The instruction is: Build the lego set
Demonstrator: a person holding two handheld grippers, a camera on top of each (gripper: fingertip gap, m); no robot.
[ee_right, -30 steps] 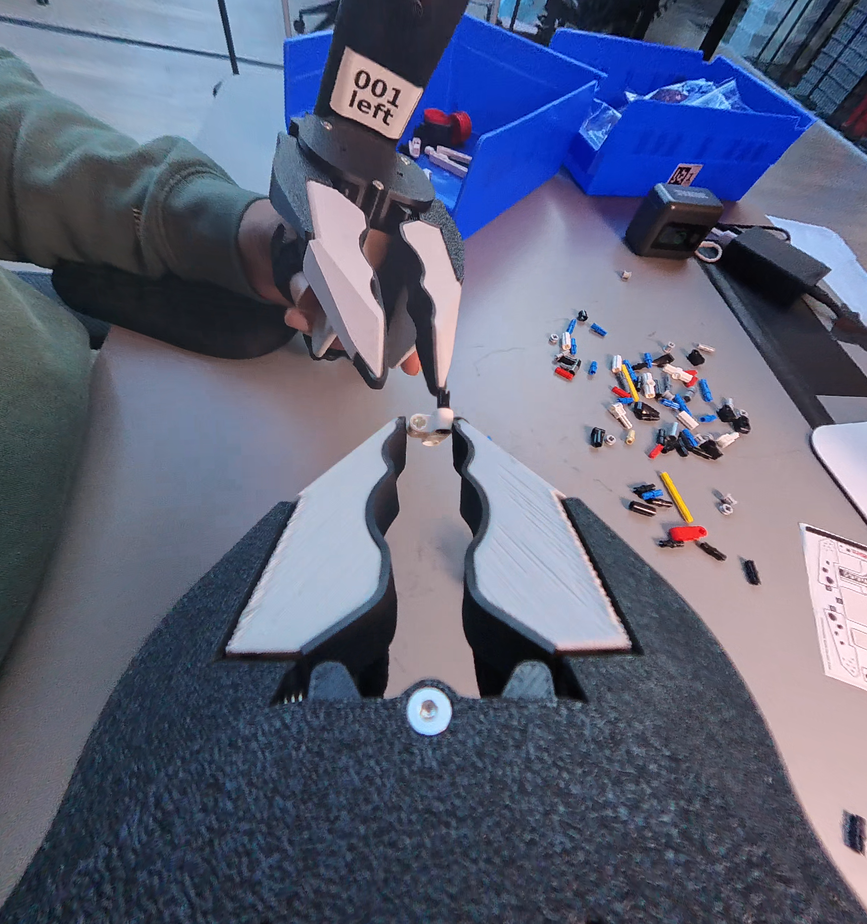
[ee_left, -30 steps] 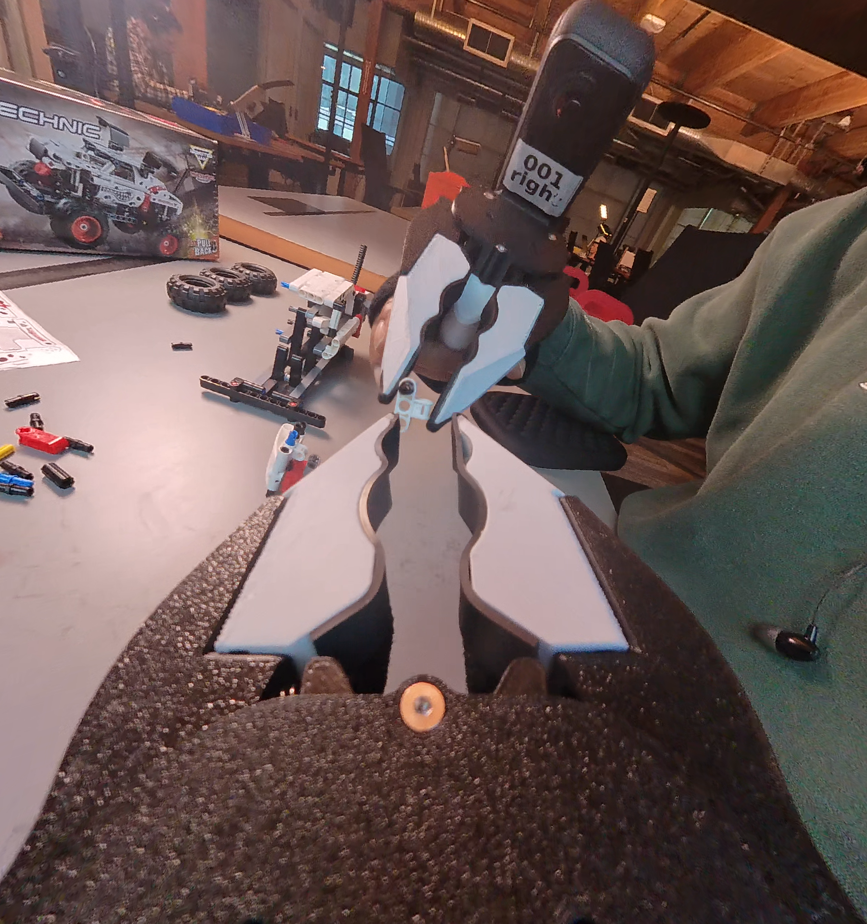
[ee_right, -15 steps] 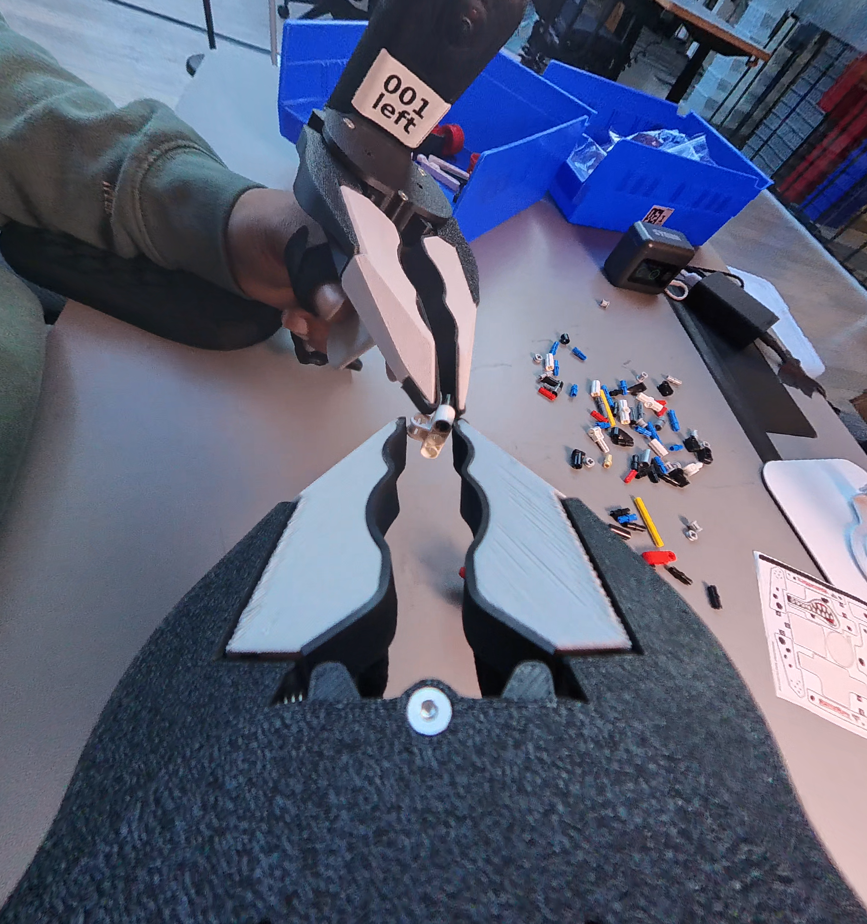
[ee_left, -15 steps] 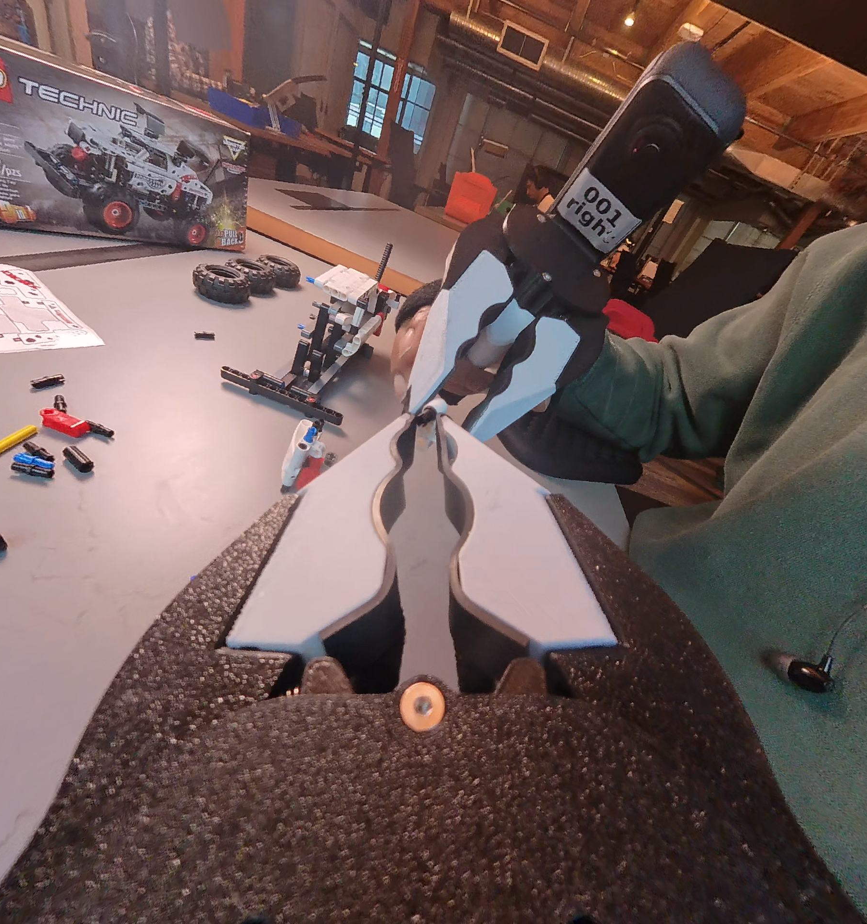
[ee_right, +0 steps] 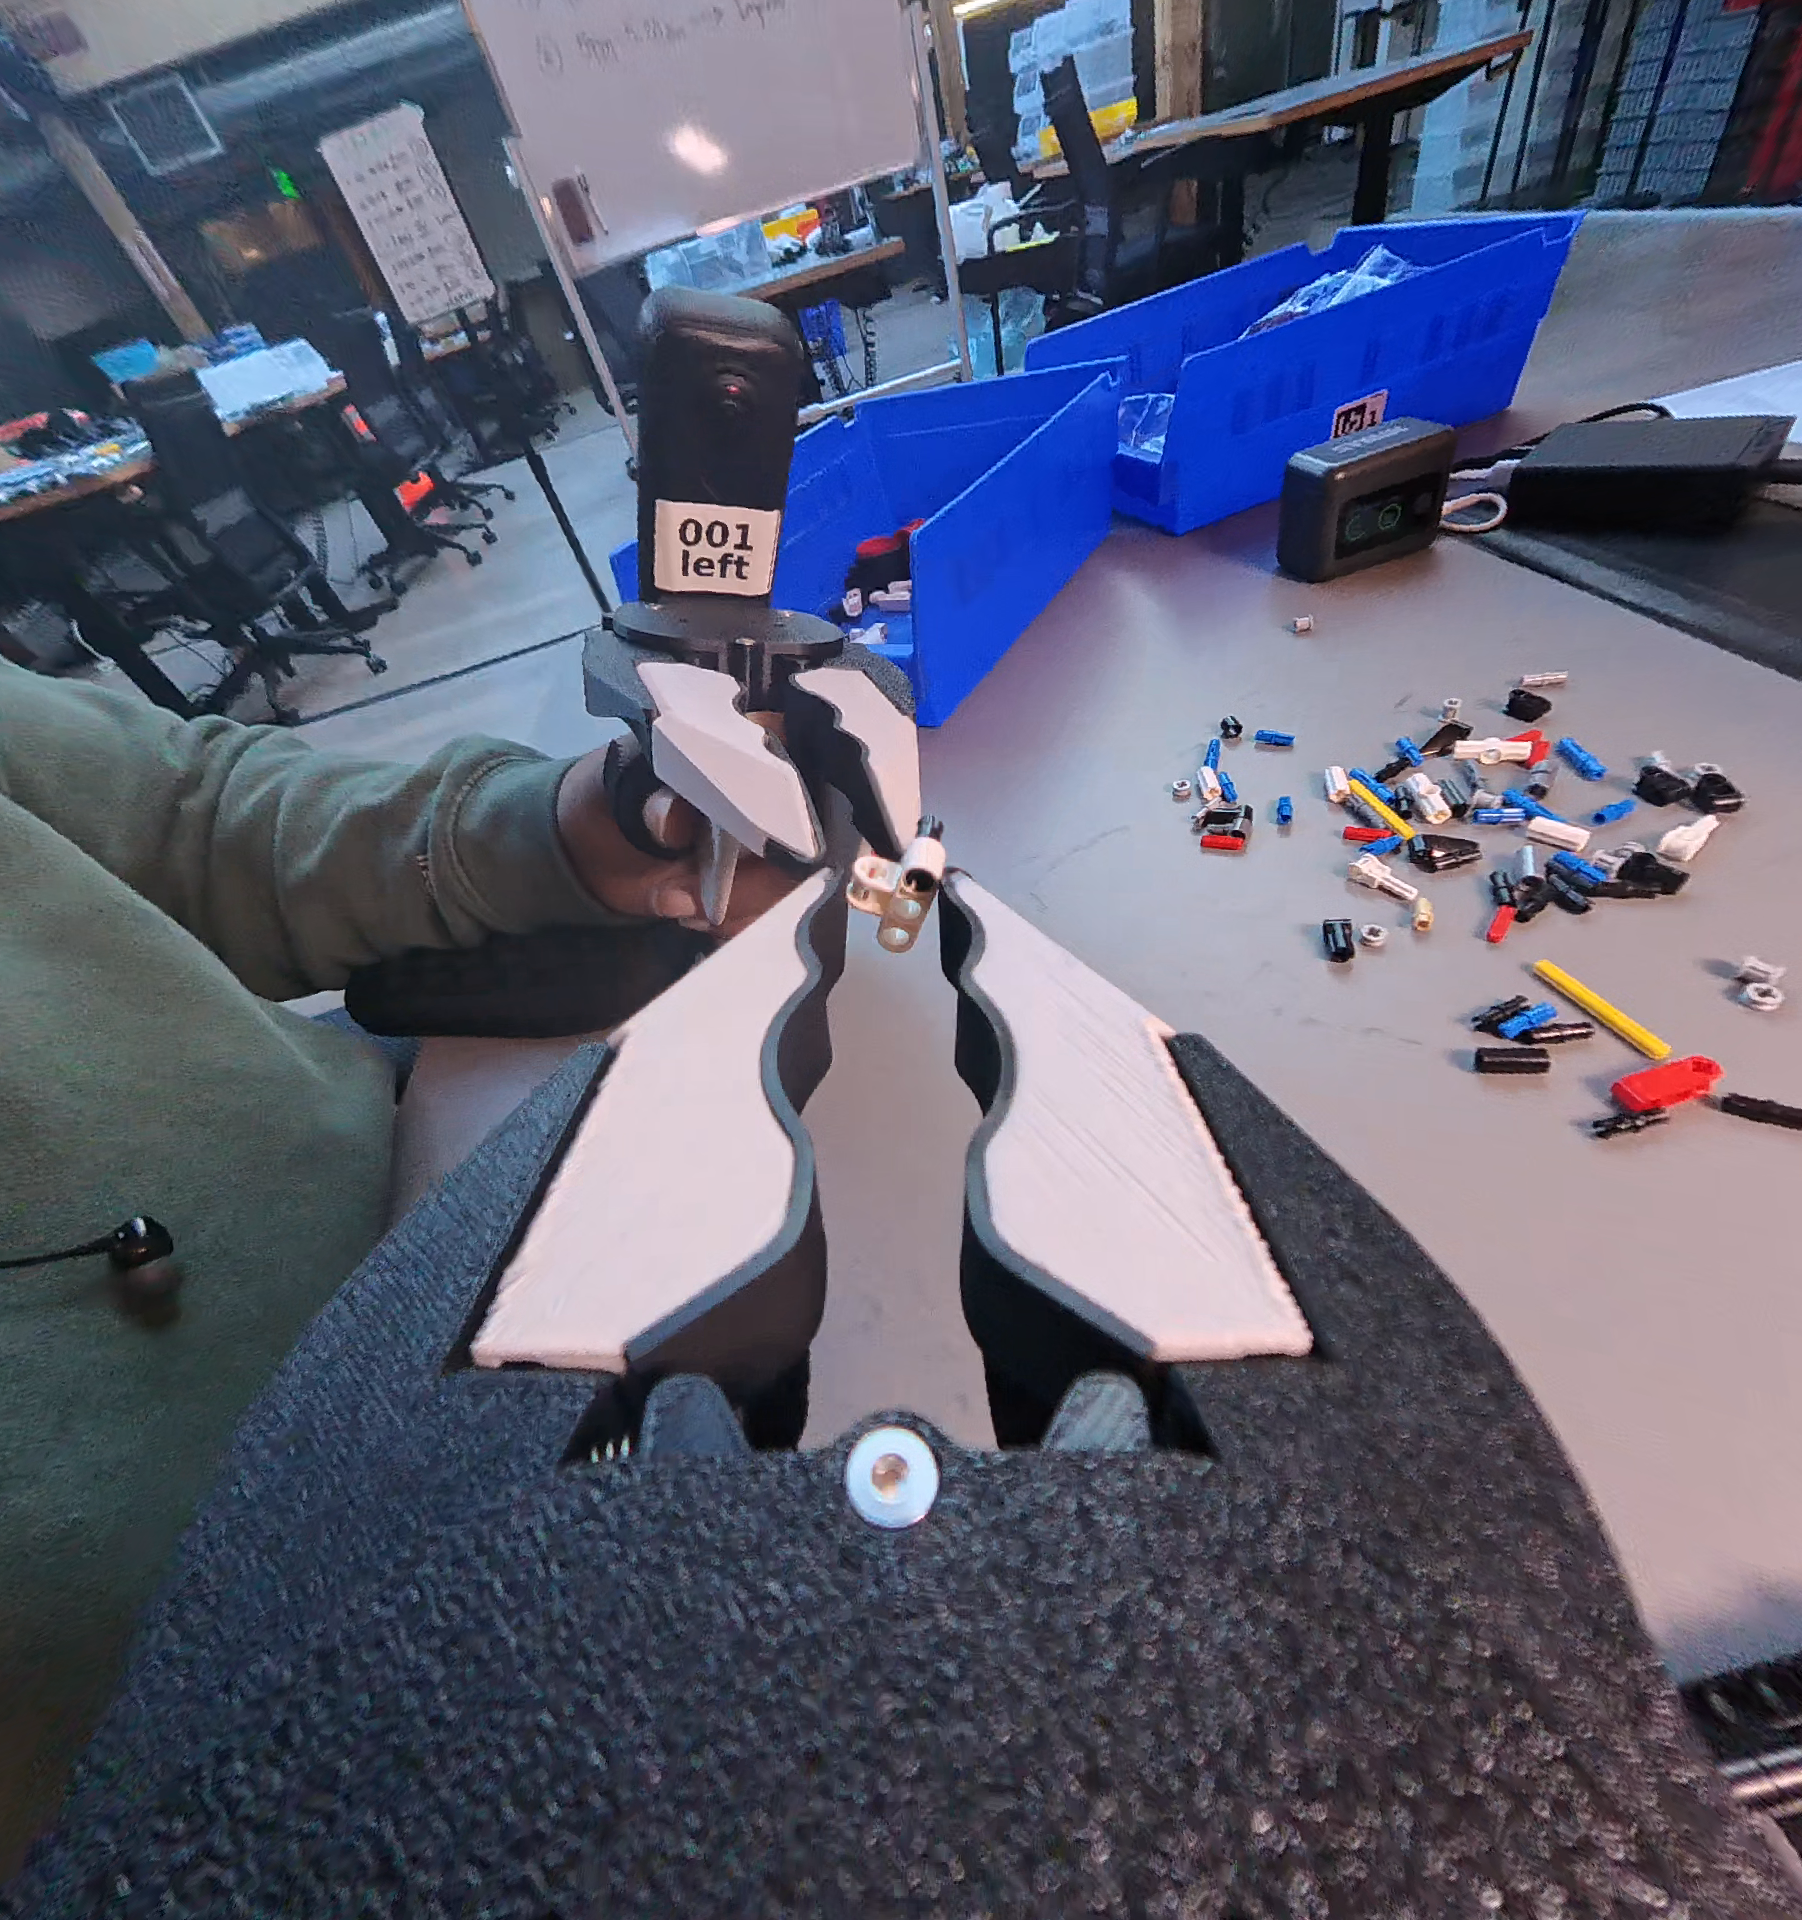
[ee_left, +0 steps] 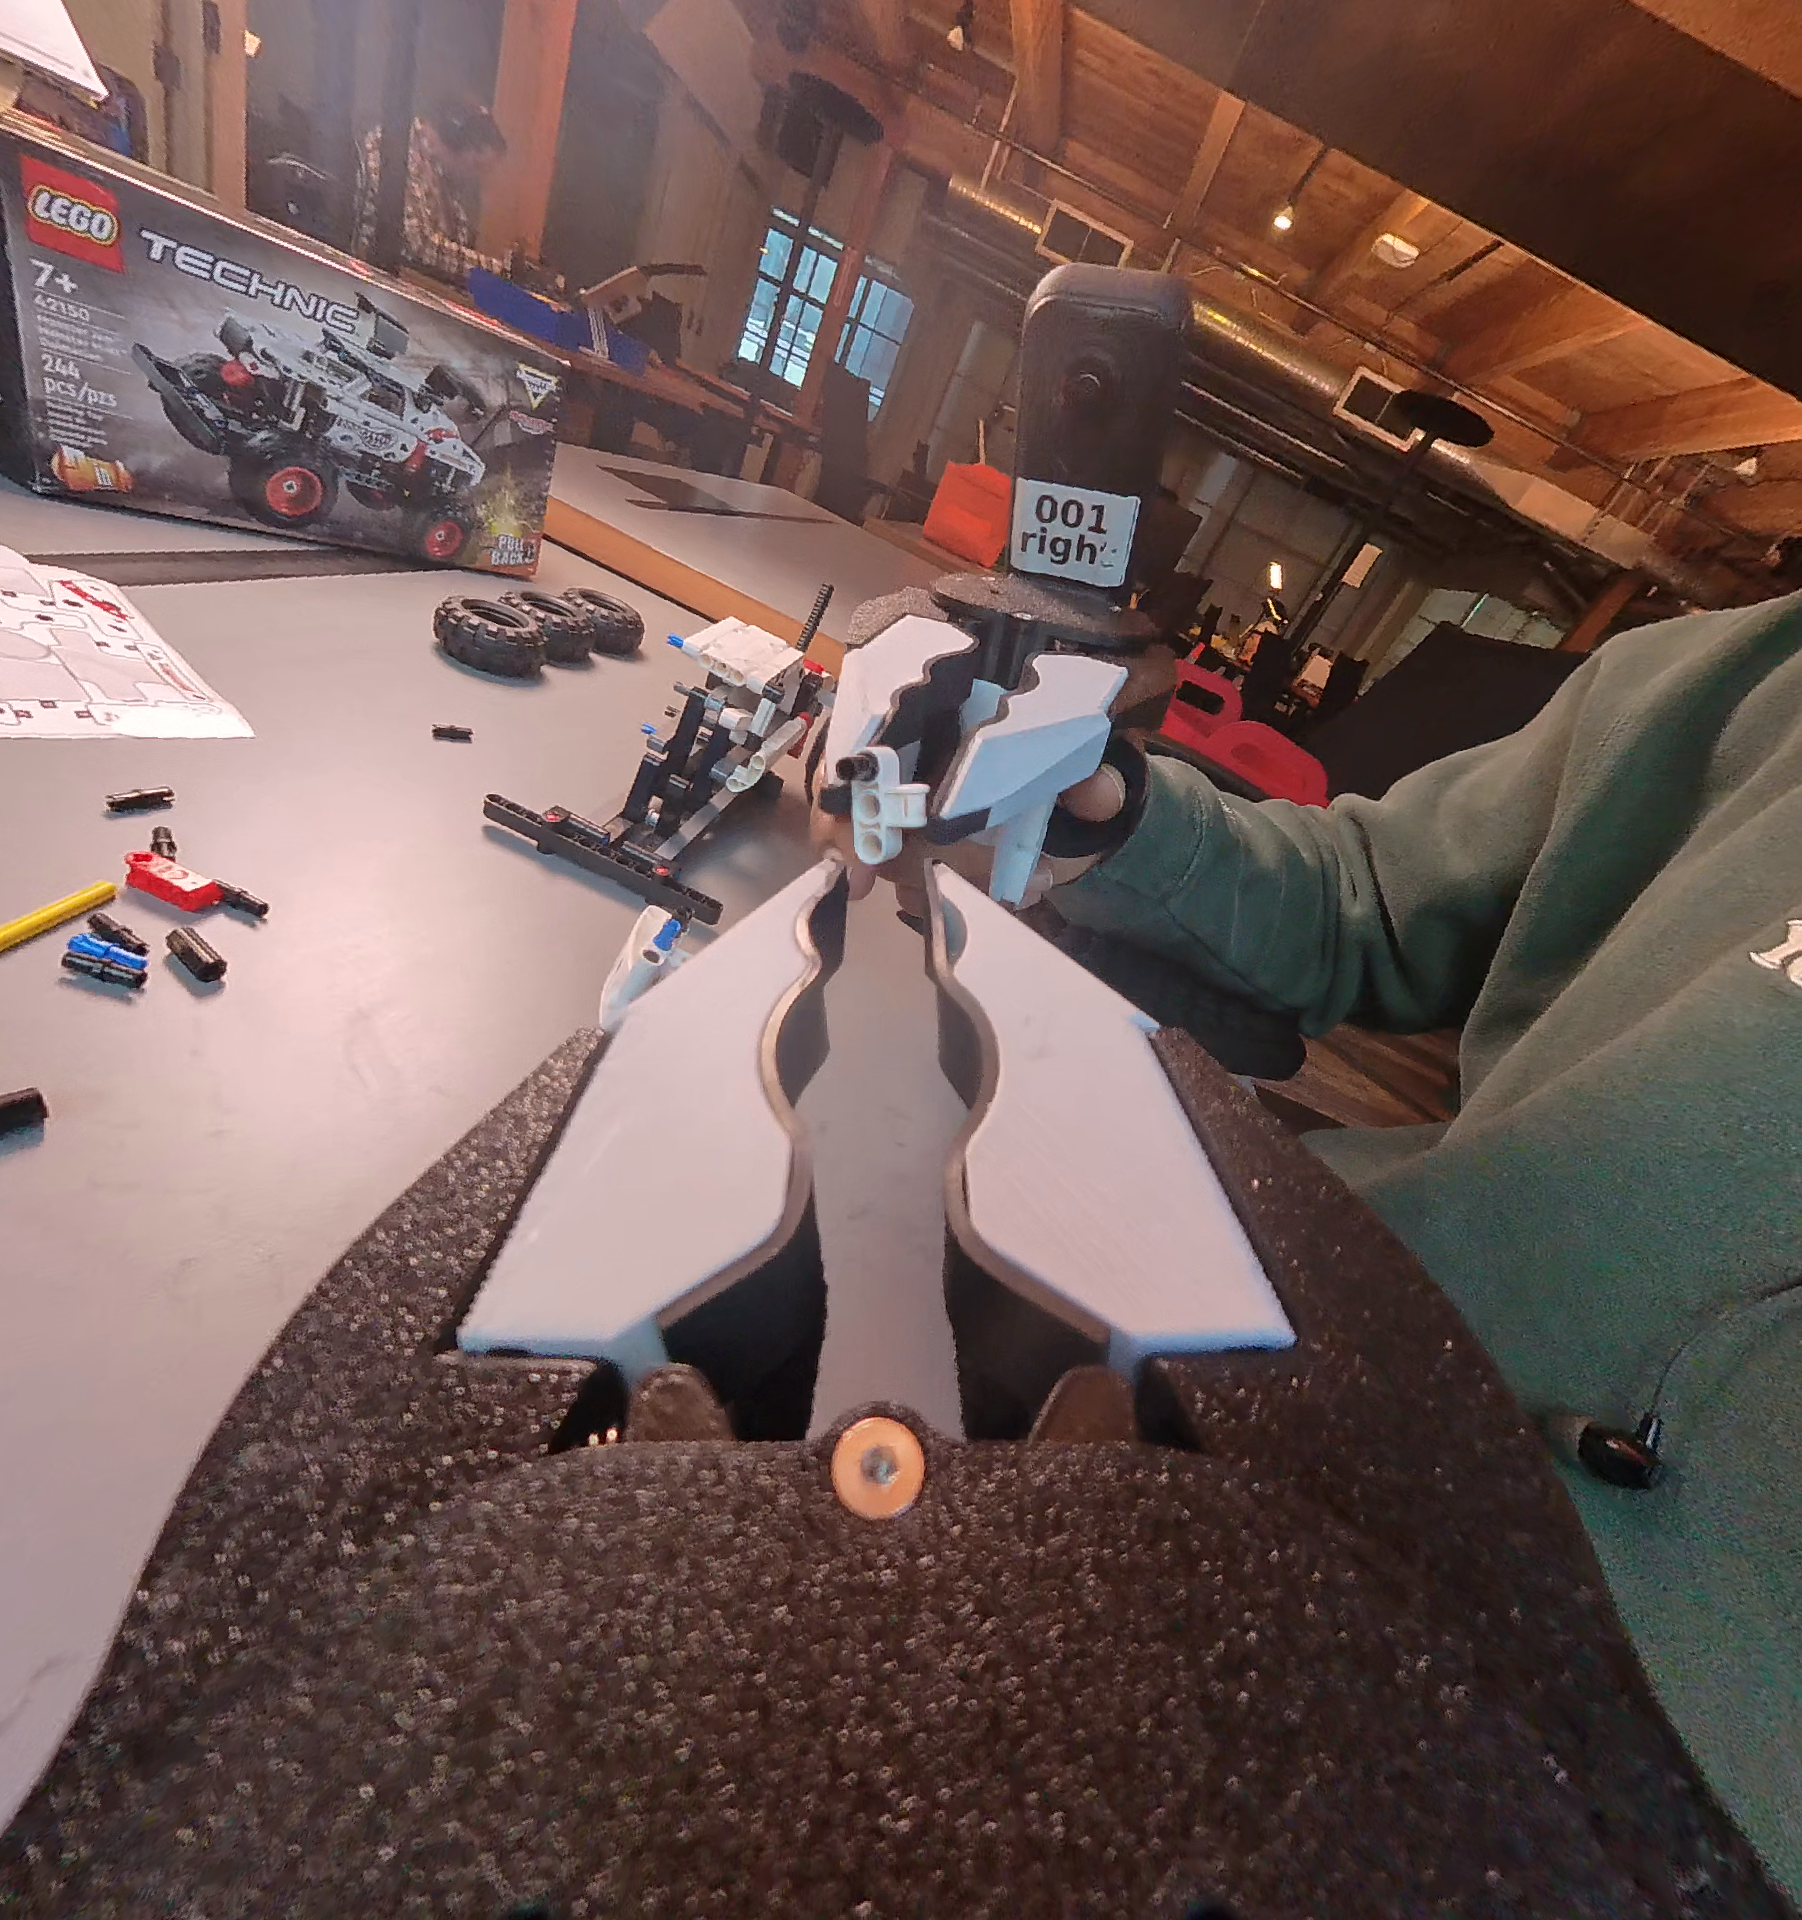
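Note:
My right gripper (ee_right: 886, 885) is shut on a small white connector (ee_right: 895, 883) with a black pin (ee_right: 928, 828) sticking out of its top, held above the grey table (ee_right: 1292, 1299). My left gripper (ee_left: 881, 875) is open and empty, its tips just below and in front of that connector (ee_left: 881, 810). The two grippers face each other tip to tip. The left gripper also shows in the right wrist view (ee_right: 855, 847), and the right gripper in the left wrist view (ee_left: 907, 826). A partly built black and white chassis (ee_left: 710, 748) lies on the table behind.
A pile of small loose parts (ee_right: 1479, 821), a yellow axle (ee_right: 1598, 1008) and a red piece (ee_right: 1666, 1081) lie to the right. Blue bins (ee_right: 980, 520) and a black device (ee_right: 1364, 514) stand behind. Tyres (ee_left: 538, 629), the set's box (ee_left: 253, 384) and a printed sheet (ee_left: 55, 665) are at left. Left tips and right tips are each some 20 cm from the red piece (ee_right: 1666, 1081). Look for it in the left wrist view (ee_left: 178, 878) too.
My left gripper has opened and let go of the black pin, which stays in the white connector. Both grippers have tilted to a flatter angle and the left has drawn back slightly.

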